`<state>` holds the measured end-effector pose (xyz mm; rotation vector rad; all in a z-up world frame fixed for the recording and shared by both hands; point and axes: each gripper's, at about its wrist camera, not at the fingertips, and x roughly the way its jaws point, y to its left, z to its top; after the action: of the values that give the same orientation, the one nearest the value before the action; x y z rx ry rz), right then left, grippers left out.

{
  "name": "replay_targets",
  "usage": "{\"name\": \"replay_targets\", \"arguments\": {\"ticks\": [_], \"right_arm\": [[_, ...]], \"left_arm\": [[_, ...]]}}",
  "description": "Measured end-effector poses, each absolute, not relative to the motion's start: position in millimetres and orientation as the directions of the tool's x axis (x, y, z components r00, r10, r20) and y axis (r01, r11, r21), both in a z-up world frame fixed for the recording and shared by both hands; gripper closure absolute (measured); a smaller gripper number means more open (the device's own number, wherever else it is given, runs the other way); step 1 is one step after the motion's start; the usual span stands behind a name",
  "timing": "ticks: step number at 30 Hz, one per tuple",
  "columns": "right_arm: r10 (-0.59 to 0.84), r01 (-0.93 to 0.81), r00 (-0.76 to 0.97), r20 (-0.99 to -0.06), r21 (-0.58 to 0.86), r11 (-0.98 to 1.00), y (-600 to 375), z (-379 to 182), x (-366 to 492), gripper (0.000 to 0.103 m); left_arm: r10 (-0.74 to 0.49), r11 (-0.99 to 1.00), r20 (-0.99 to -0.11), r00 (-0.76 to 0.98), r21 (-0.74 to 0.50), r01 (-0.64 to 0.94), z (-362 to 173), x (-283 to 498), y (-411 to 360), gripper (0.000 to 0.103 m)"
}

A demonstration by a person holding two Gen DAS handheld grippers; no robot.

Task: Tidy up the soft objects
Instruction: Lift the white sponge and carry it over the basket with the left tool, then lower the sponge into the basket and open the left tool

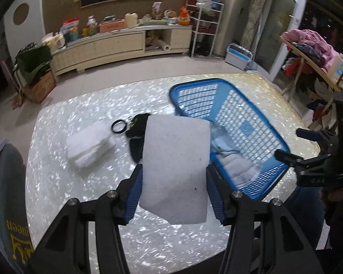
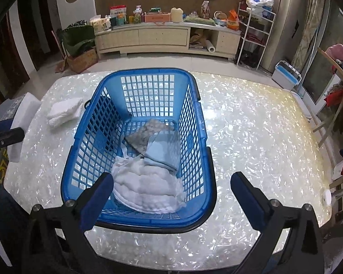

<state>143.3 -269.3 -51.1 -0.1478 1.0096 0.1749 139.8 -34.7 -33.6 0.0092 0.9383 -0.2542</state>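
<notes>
My left gripper [image 1: 174, 171] is shut on a white foam block [image 1: 176, 159], held above the table with a blue pad on each side. The same block [image 2: 22, 114] shows at the left edge of the right wrist view. A blue plastic basket [image 2: 137, 73] stands on the table and holds a white cloth [image 2: 146, 189], a light blue cloth [image 2: 164, 150] and a mottled grey cloth [image 2: 144, 132]. Over the basket's near end my right gripper [image 2: 172, 180] stands wide open with nothing between its pads. A folded white towel [image 1: 89, 148] lies left of the basket.
A black pouch [image 1: 137, 132] with a black ring [image 1: 119, 126] lies between the towel and the basket. The pearly table [image 1: 80, 194] ends close below both grippers. A dark cushion with yellow lettering [image 1: 11, 205] sits at its left; a small white disc [image 2: 326, 197] at its right edge.
</notes>
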Motion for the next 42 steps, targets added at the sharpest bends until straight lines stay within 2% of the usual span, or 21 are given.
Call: {"name": "replay_targets", "arguments": {"ticks": [11, 19, 42], "right_arm": [[0.142, -0.235, 0.523, -0.84, 0.017, 0.972, -281, -58, 150, 0.0], [0.153, -0.228, 0.517, -0.842, 0.037, 0.973, -292, -64, 159, 0.0], [0.163, -0.185, 0.454, -0.876, 0.086, 0.979, -300, -90, 179, 0.0]], "left_arm": [[-0.282, 0.93, -0.8, 0.53, -0.092, 0.356, -29, 169, -90, 0.052], [-0.288, 0.903, -0.809, 0.513, -0.051, 0.426, -37, 192, -119, 0.052], [-0.232, 0.845, -0.892, 0.388, 0.013, 0.534, -117, 270, -167, 0.052]]}}
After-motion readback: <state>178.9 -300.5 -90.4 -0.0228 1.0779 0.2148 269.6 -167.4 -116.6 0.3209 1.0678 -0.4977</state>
